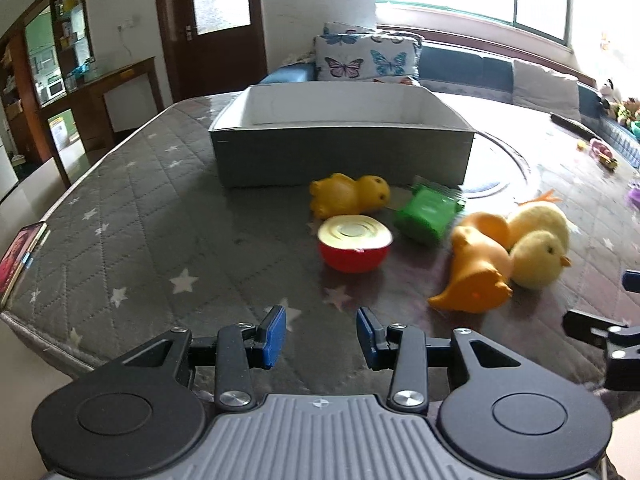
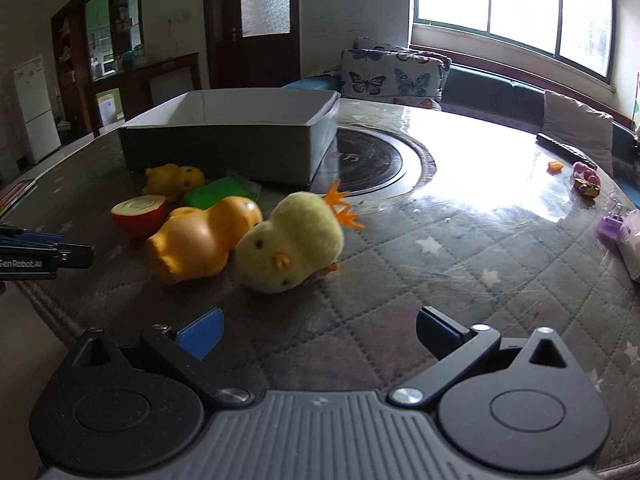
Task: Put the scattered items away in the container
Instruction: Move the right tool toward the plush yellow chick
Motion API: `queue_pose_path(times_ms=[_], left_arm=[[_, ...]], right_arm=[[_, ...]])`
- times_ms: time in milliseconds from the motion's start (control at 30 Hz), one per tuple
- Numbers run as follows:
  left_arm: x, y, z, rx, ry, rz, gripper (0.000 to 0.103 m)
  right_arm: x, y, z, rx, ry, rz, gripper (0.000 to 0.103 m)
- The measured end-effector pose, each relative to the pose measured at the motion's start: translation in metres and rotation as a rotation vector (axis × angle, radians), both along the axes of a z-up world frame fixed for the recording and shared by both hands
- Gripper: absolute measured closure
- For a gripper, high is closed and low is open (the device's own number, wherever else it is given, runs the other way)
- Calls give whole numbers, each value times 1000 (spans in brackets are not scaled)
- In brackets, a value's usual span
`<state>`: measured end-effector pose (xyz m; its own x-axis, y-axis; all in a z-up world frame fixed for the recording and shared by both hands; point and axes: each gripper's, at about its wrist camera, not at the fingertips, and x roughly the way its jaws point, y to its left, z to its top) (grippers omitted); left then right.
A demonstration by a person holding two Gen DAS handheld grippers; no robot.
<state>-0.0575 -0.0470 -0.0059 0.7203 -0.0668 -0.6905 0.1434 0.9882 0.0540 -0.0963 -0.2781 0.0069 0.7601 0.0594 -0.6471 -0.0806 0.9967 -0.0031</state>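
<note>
A grey open box stands on the quilted table, also in the right wrist view. In front of it lie a small yellow rubber duck, a green toy, a red half-onion toy, an orange rubber duck and a fluffy yellow chick. In the right wrist view I see the chick, orange duck, onion half, green toy and small duck. My left gripper is open and empty, just short of the onion half. My right gripper is open and empty, just short of the chick.
A book lies at the table's left edge. Small toys and a purple item lie at the far right. A round dark inset sits right of the box. Butterfly cushions and a bench stand behind.
</note>
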Motion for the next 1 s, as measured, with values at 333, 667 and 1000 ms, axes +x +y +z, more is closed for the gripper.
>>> queue_pose_path(times_ms=[333, 667, 1000], left_arm=[[-12, -15, -4, 7, 20, -56, 62], [-19, -24, -9, 17, 37, -87, 62], [-21, -28, -10, 17, 46, -104, 62]], right_arm=[[-12, 14, 2, 29, 52, 55, 0], [-13, 18, -3, 32, 83, 70, 0], [-14, 22, -4, 28, 90, 80, 0]])
